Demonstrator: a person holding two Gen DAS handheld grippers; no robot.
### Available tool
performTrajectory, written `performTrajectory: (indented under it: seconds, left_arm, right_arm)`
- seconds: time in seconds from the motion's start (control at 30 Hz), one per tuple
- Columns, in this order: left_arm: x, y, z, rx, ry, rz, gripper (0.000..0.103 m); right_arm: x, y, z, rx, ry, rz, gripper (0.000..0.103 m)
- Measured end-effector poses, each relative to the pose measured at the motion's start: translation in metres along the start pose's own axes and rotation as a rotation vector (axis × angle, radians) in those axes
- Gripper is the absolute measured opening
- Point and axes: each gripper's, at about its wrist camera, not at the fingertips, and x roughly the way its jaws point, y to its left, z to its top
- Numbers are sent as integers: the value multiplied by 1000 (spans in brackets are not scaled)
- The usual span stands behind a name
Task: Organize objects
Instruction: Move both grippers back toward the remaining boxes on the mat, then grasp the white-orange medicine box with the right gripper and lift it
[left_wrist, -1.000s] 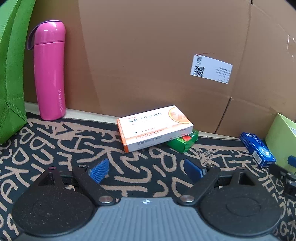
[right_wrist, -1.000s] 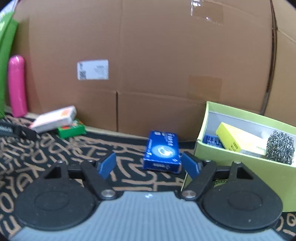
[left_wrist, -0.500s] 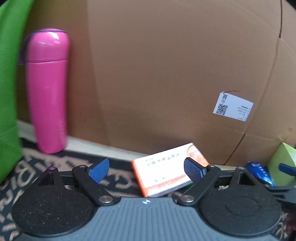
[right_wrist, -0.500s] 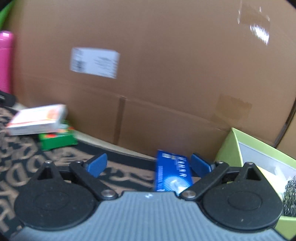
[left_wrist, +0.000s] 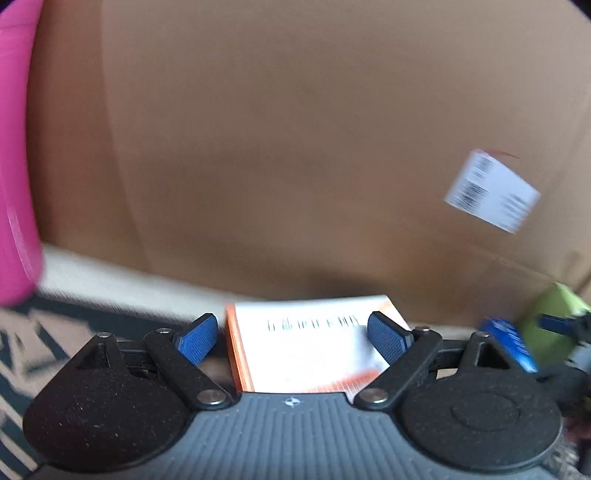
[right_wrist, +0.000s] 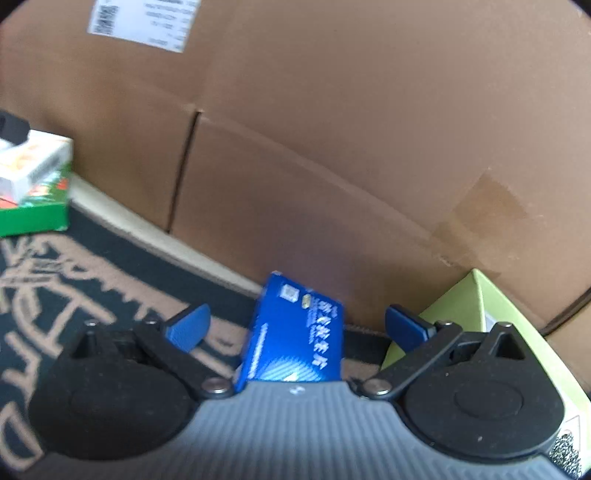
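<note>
Boxes are framed by both tongs: the white-and-orange carton (left_wrist: 314, 350) is seen between the spread jaws of the left gripper (left_wrist: 293, 338), at 12 o'clock, not yet clamped; the blue carton (right_wrist: 295, 339) lies likewise inside the open right gripper (right_wrist: 295, 326), the green bin (right_wrist: 476, 314) at 2 o'clock. Both cartons are judged light, stiff but crushable; the long side faces should be taken gently. Printing is blurred
</note>
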Motion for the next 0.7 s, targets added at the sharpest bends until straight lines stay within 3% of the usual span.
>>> performTrajectory:
  seconds: [0.1,0.2,0.23,0.3,0.37,0.43,0.47,0.57,0.7]
  left_arm:
    - [-15,-5,-17,16,10,-63,92]
    - [-31,-17,-37,98,39,-90,92]
    - [-36,-24,-44,165,39,-76,92]
    - [-48,-41,-64,300,48,-59,92]
    - [-59,-51,-78,362,54,-78,92]
    - [-68,-51,-81,349,63,-114,92]
    - [-72,-50,-82,324,60,-124,92]
    - [-79,-34,-78,232,41,-99,92]
    - [-85,-13,-65,89,23,-76,92]
  right_arm:
    - [-17,7,-10,-8,-29,69,103]
    - [-30,3,-25,125,-26,247,103]
    - [-36,3,-31,138,-56,301,103]
    - [-53,16,-43,62,-98,321,103]
    - [-69,25,-53,40,-116,404,103]
    - [-79,34,-56,43,-116,526,100]
    - [-85,40,-57,28,-137,541,100]
    - [-99,56,-59,-75,-245,460,100]
    - [-100,64,-48,-200,-325,456,101]
